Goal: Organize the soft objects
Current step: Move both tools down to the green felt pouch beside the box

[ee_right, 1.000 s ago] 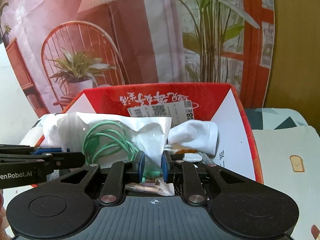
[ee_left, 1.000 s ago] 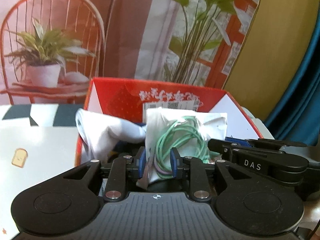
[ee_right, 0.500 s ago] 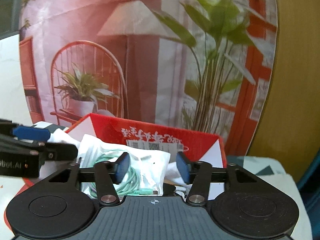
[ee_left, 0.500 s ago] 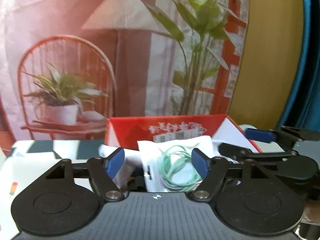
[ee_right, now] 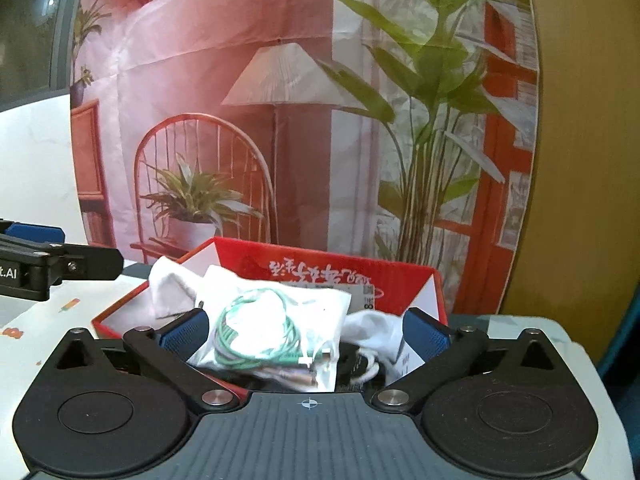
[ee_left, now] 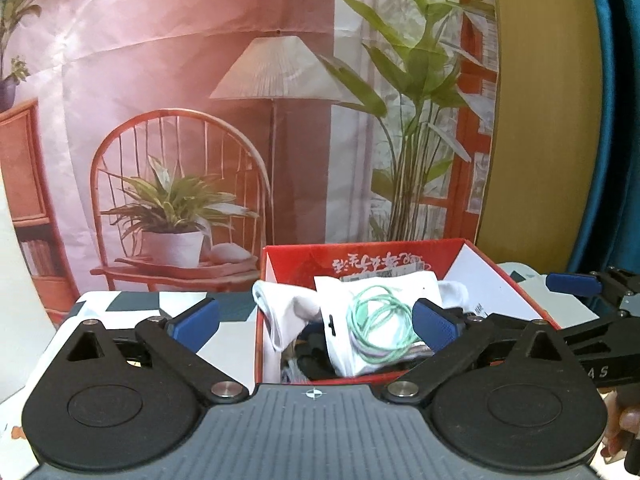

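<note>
A red cardboard box (ee_left: 360,258) (ee_right: 320,258) stands on the table. In it lies a clear plastic bag with a coiled green cable (ee_left: 376,322) (ee_right: 260,328), on top of white cloth (ee_left: 284,308) (ee_right: 170,286). My left gripper (ee_left: 314,322) is open and empty, drawn back in front of the box. My right gripper (ee_right: 304,334) is open and empty too, its jaws on either side of the bag with a gap. The right gripper also shows at the right edge of the left wrist view (ee_left: 576,284), and the left gripper at the left edge of the right wrist view (ee_right: 32,234).
A printed backdrop (ee_left: 240,100) with a chair, lamp and plants hangs behind the box. The table (ee_left: 120,304) has a white cloth with small cartoon prints. A blue curtain (ee_left: 616,120) hangs at the right.
Both grippers let go of the cable bag, opened wide and drew back from the box. The bag now rests in the box.
</note>
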A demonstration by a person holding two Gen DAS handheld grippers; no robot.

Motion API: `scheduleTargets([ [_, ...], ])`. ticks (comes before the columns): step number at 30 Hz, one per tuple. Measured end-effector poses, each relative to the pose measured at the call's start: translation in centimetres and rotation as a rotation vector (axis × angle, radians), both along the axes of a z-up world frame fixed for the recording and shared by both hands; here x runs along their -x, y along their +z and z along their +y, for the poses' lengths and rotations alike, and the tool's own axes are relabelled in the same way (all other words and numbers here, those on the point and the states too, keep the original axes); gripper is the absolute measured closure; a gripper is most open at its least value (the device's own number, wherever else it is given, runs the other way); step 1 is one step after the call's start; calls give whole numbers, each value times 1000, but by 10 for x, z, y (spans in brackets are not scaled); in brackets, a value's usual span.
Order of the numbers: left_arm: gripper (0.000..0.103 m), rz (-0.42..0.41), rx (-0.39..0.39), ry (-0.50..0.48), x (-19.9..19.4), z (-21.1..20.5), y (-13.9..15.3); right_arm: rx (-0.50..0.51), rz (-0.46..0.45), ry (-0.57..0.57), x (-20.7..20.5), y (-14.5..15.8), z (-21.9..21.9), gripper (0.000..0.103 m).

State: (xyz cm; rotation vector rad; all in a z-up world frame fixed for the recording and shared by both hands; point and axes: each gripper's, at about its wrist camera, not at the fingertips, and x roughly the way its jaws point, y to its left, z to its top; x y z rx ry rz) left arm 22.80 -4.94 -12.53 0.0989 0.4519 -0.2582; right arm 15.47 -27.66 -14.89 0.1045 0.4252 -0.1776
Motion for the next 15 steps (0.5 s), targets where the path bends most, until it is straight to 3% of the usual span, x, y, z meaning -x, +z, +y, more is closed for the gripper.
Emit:
scheduleTargets([
  [15, 0, 71, 39, 41, 48, 14, -44, -10, -40, 15, 58, -23, 9, 1],
])
